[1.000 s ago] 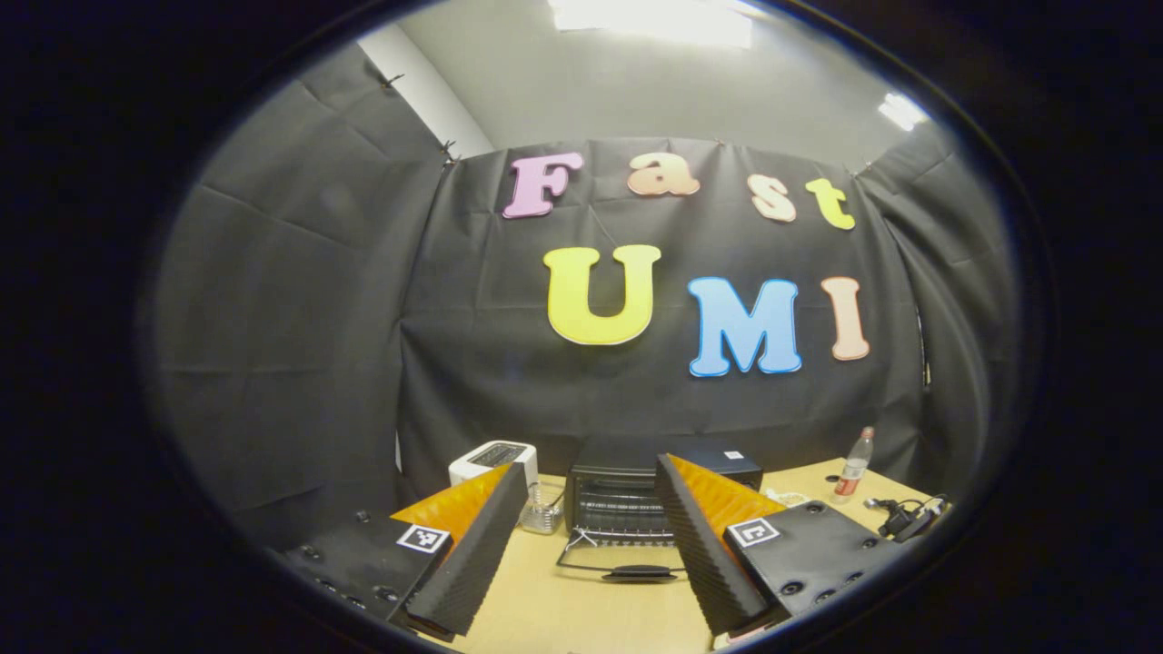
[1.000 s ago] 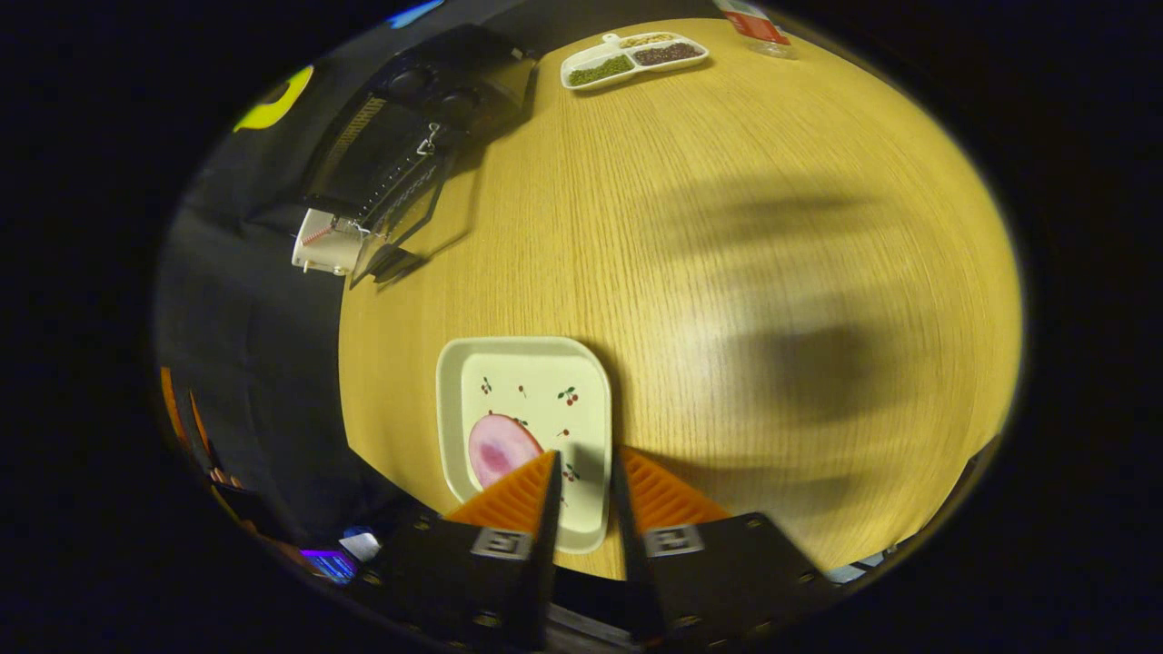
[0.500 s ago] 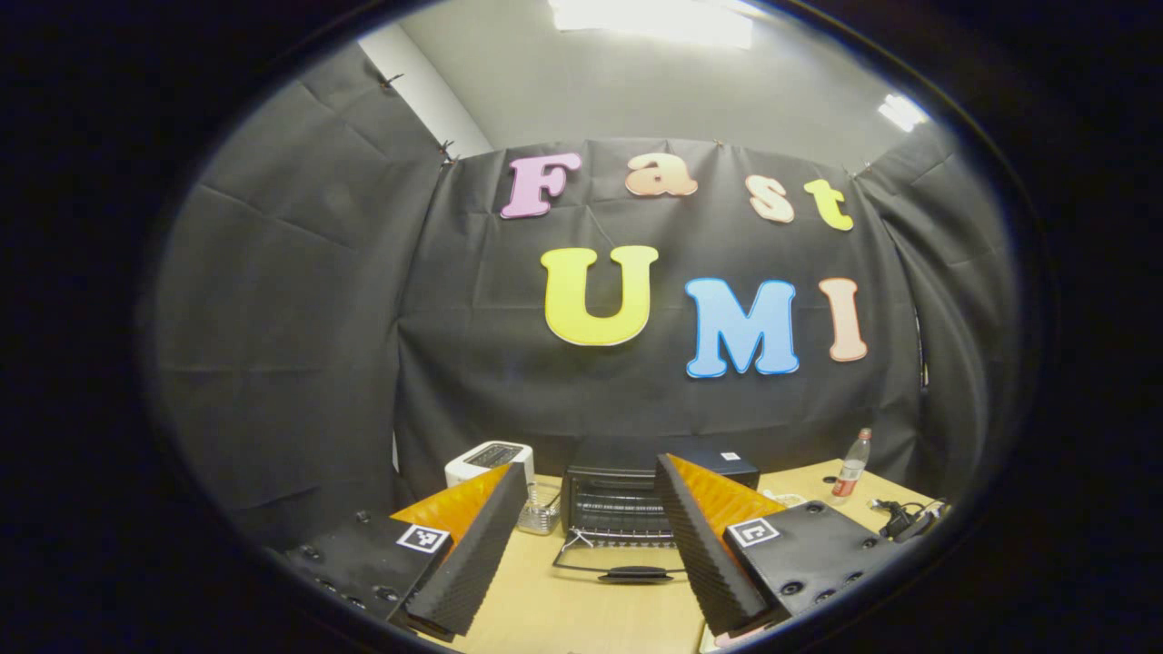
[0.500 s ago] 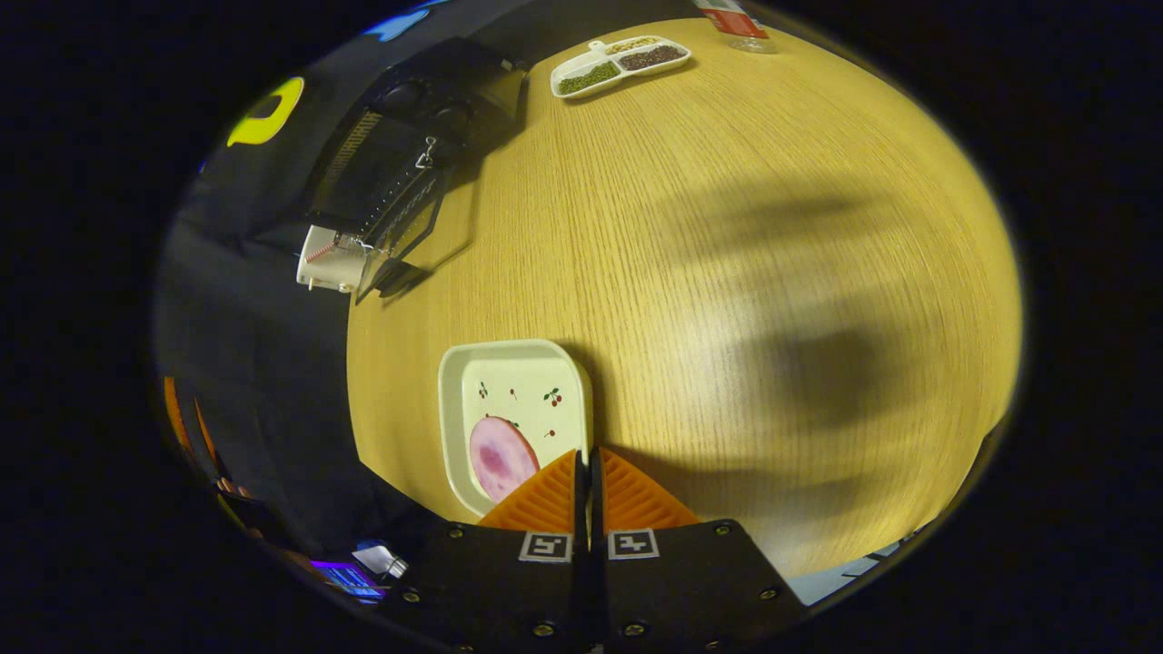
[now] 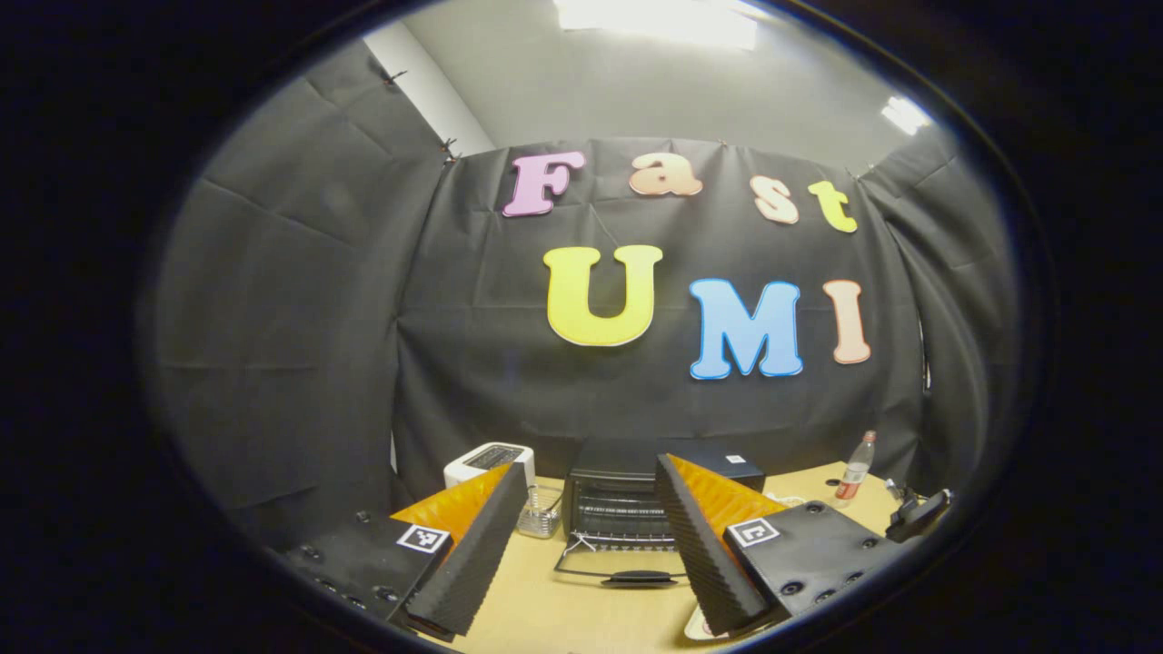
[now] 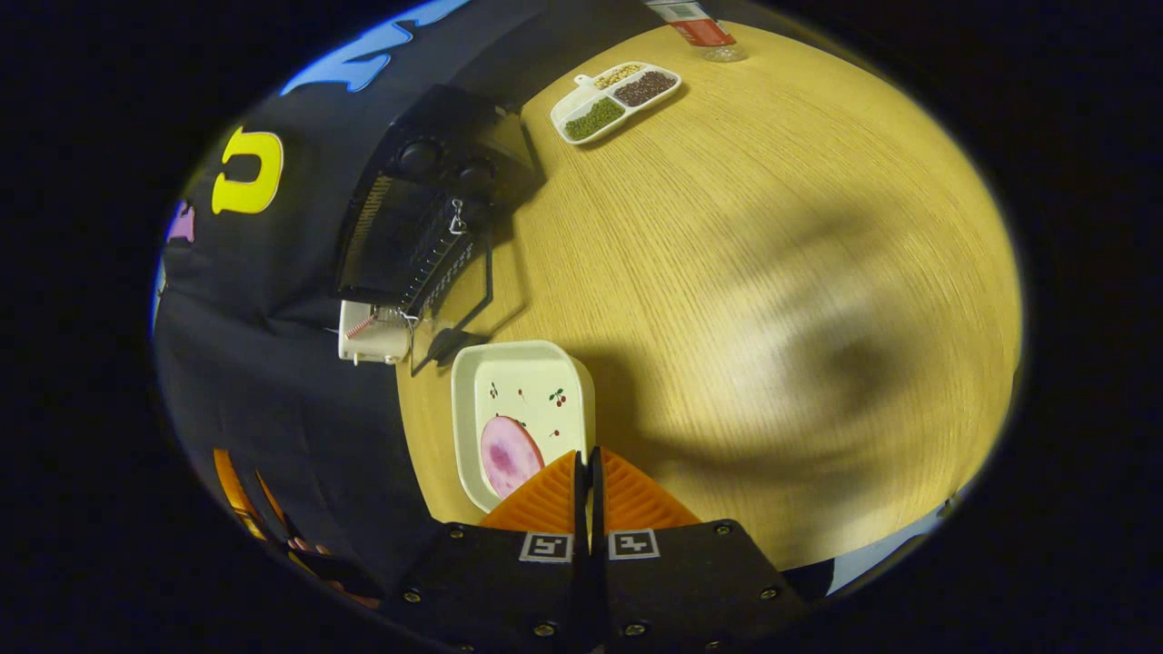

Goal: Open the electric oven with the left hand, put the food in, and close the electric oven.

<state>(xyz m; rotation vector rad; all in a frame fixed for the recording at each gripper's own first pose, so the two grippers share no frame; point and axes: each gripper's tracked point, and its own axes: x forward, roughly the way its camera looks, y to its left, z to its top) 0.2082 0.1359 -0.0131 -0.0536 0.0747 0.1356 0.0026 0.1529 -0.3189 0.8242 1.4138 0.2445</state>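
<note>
Here the right gripper (image 6: 587, 468) is clenched on the rim of the square plate (image 6: 563, 363), which carries a pink slice of food, probably ham (image 6: 507, 454). Beyond the plate stands the black electric oven (image 6: 409, 218), its glass door (image 6: 463, 295) down on the wooden table (image 6: 745, 272). Farther away lies a divided dish of beans (image 6: 616, 89). The left gripper (image 5: 591, 536) is released, its fingers wide apart, pointing at the oven.

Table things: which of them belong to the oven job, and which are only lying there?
For the job:
- electric oven, door already down
- plate with the pink food slice
- right tool, shut on the plate's rim
- left tool, open

Lying about:
- white toaster
- divided tray of grains
- bottle
</note>
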